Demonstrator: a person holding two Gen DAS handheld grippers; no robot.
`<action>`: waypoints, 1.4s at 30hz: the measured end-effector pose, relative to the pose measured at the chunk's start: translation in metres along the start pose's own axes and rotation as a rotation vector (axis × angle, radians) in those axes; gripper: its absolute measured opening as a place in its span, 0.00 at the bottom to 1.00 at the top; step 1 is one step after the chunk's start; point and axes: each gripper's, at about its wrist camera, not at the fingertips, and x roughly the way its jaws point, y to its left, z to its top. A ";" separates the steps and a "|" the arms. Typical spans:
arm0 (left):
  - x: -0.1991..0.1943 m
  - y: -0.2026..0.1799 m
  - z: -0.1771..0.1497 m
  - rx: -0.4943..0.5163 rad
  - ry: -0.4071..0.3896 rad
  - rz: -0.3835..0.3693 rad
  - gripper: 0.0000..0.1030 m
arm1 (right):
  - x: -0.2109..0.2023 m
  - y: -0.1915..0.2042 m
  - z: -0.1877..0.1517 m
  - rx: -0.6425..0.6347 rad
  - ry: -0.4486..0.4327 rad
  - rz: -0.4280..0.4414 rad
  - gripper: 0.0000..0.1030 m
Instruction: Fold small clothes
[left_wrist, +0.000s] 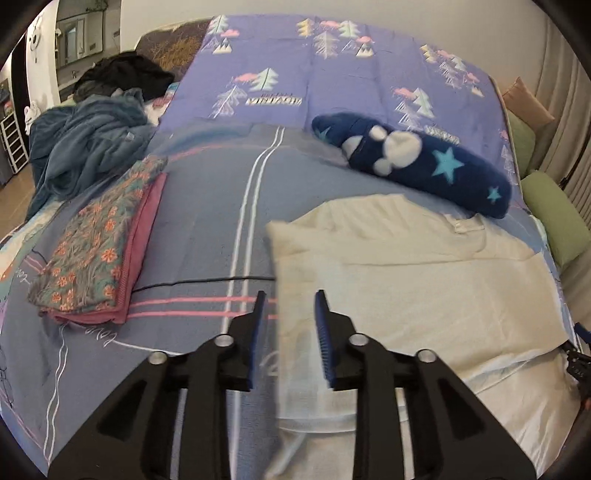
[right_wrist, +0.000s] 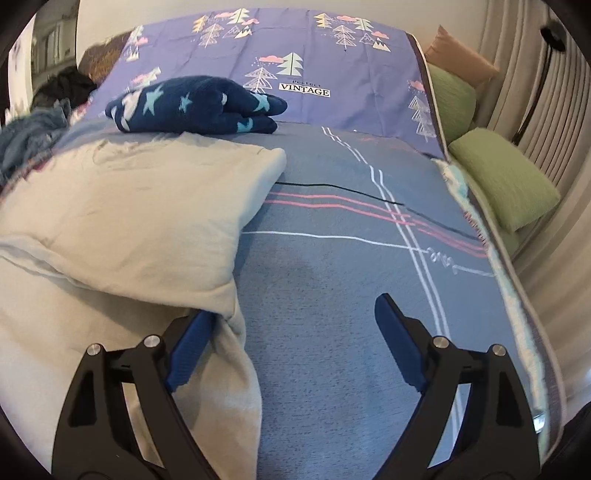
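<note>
A cream garment (left_wrist: 406, 277) lies partly folded on the blue-grey bedspread (left_wrist: 207, 221). My left gripper (left_wrist: 291, 295) hovers over its left edge with the jaws a little apart. The cloth's blurred edge runs down between them, and neither pad presses on it. In the right wrist view the same cream garment (right_wrist: 129, 206) fills the left half. My right gripper (right_wrist: 295, 306) stands wide open at its near right corner. Its left finger (right_wrist: 192, 343) is tucked against a fold of the cloth, and its right finger (right_wrist: 399, 332) is over bare bedspread (right_wrist: 332, 277).
A folded navy fleece with stars (left_wrist: 424, 158) (right_wrist: 199, 103) lies beyond the cream garment. A folded floral cloth on a pink one (left_wrist: 96, 251) sits at the left. A rumpled blue blanket (left_wrist: 85, 147) lies far left. Green pillows (right_wrist: 506, 177) line the bed's right edge.
</note>
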 end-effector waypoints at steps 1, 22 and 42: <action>-0.008 -0.011 0.006 0.015 -0.031 -0.025 0.42 | 0.000 -0.004 0.000 0.029 0.000 0.035 0.85; 0.109 -0.425 0.037 0.584 0.266 -0.276 0.19 | 0.010 -0.034 -0.016 0.292 0.009 0.445 0.28; 0.105 -0.419 0.072 0.401 0.251 -0.372 0.01 | -0.010 -0.046 -0.020 0.387 -0.097 0.419 0.21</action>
